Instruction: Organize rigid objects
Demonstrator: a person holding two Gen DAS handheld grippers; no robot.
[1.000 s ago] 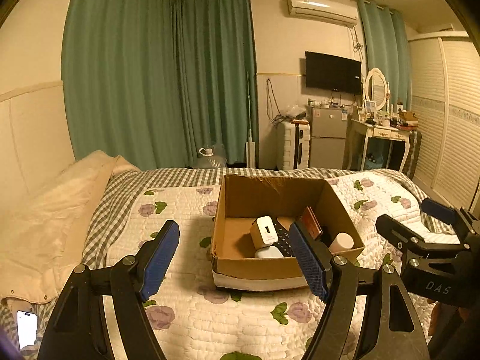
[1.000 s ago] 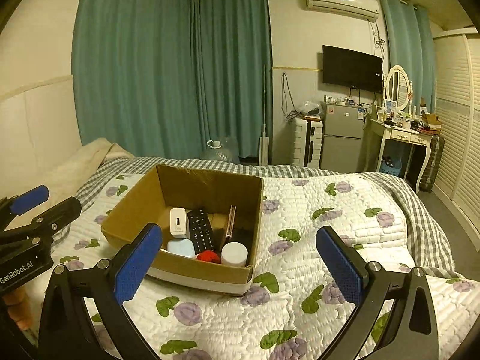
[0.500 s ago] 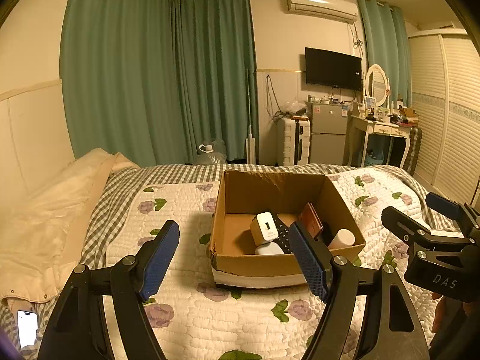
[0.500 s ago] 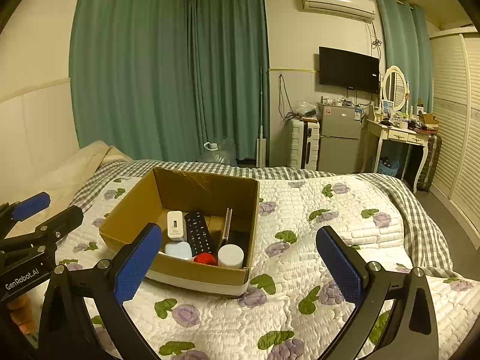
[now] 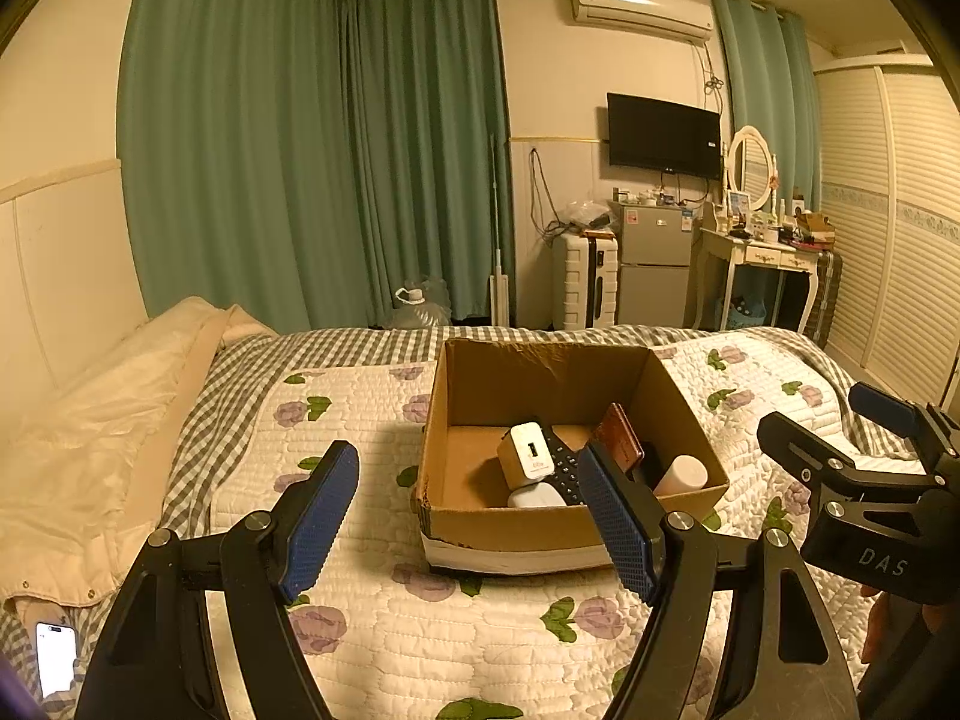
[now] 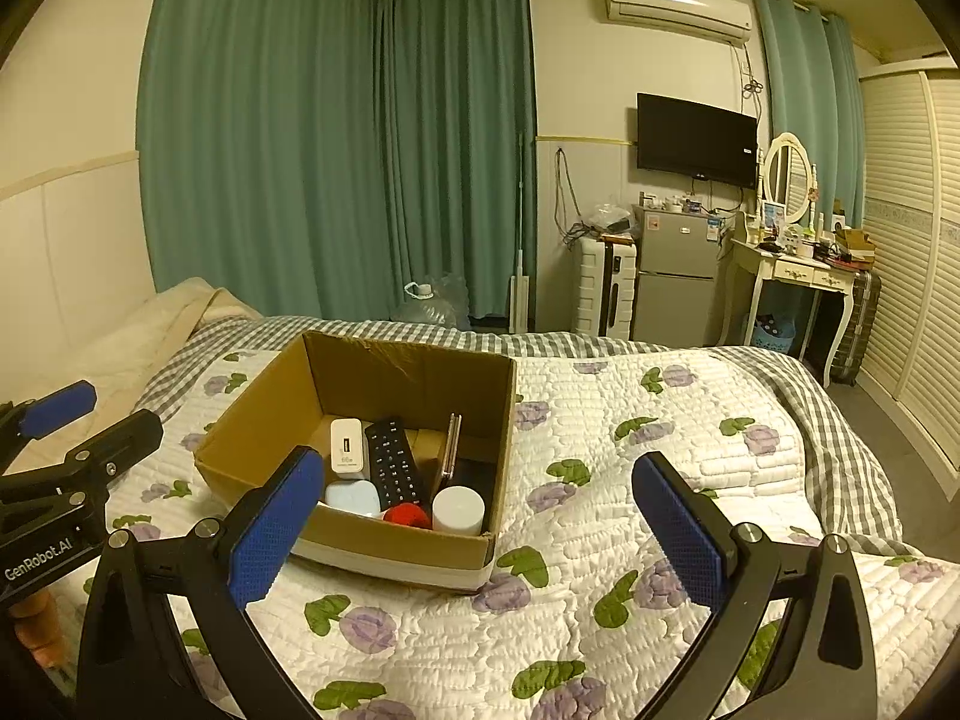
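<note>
An open cardboard box (image 5: 540, 378) stands on the flowered quilt, also in the right wrist view (image 6: 408, 369). Inside lie a white charger (image 6: 347, 446), a black remote (image 6: 393, 468), a pale blue case (image 6: 354, 497), a red round object (image 6: 408, 515), a white cylinder (image 6: 458, 510) and a thin upright phone-like slab (image 6: 451, 444). My left gripper (image 5: 468, 516) is open and empty, held above the quilt in front of the box. My right gripper (image 6: 480, 528) is open and empty, in front of the box's right corner.
A cream pillow and blanket (image 5: 102, 420) lie at the bed's left. A lit phone (image 5: 57, 657) lies at the near left. Beyond the bed stand green curtains, a suitcase (image 6: 606, 288), a small fridge (image 6: 678, 276), a dressing table (image 6: 792, 276) and a wardrobe at right.
Both grippers have drawn back slightly and risen a little; the box appears marginally farther away. Both stay open and empty.
</note>
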